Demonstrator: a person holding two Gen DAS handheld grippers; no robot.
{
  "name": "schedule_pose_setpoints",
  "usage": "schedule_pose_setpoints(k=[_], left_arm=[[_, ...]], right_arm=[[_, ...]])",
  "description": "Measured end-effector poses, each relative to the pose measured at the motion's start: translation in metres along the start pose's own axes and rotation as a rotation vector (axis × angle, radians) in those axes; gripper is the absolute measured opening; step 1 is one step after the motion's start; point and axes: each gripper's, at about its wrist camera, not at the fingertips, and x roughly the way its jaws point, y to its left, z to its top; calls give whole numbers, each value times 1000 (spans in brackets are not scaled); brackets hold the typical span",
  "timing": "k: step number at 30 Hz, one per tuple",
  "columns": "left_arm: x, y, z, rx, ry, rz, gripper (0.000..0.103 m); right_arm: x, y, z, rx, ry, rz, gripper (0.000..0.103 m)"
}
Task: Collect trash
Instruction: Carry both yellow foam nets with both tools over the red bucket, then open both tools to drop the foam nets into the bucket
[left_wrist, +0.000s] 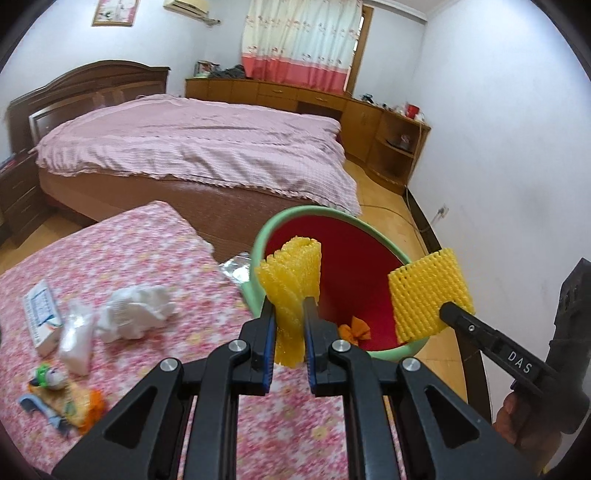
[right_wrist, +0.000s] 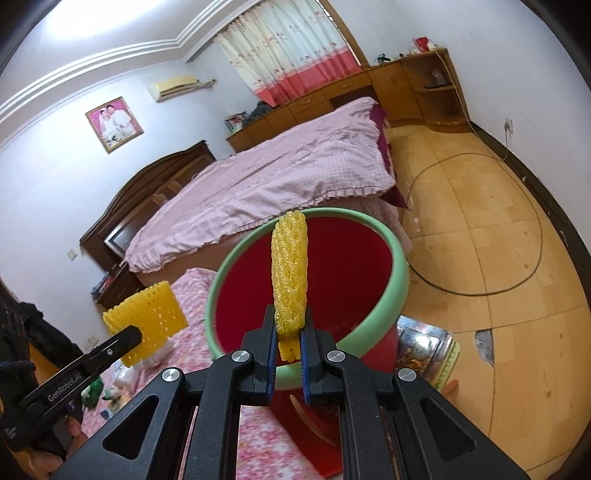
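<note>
My left gripper (left_wrist: 290, 306) is shut on a rolled yellow foam net (left_wrist: 291, 273), held upright at the near left rim of the bin (left_wrist: 314, 212). The bin is red inside with a pale green rim, and an orange scrap (left_wrist: 356, 328) lies in it. At the right, my right gripper (left_wrist: 454, 312) is shut on a second, flatter yellow foam net (left_wrist: 428, 291) above the bin's right rim. In the right wrist view, the right gripper (right_wrist: 290, 317) holds its net (right_wrist: 290, 266) over the bin (right_wrist: 229, 266), and the left gripper (right_wrist: 129, 339) holds its net (right_wrist: 147, 317) to the left.
A table with a pink floral cloth (left_wrist: 129, 258) bears a crumpled white tissue (left_wrist: 136, 306), a small box (left_wrist: 40, 314), a clear bag (left_wrist: 75, 332) and coloured wrappers (left_wrist: 62, 391). A foil wrapper (left_wrist: 236, 267) lies by the bin. Behind stands a bed (left_wrist: 203, 140). A cable (right_wrist: 517, 229) loops across the floor.
</note>
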Motion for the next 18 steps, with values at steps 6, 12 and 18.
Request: schedule_pose_setpoints(k=[6,12,18], left_arm=[[27,-10,-2,5,43,-14,13],[44,-14,-7,4,75,-14,13],[55,-11,-9,-7,91,-10,13]], right_arm=[[10,-13,0,12,14,-17,10],[18,-19,1,8,25,-30,10],[26,-23,0,15,40,-36,11]])
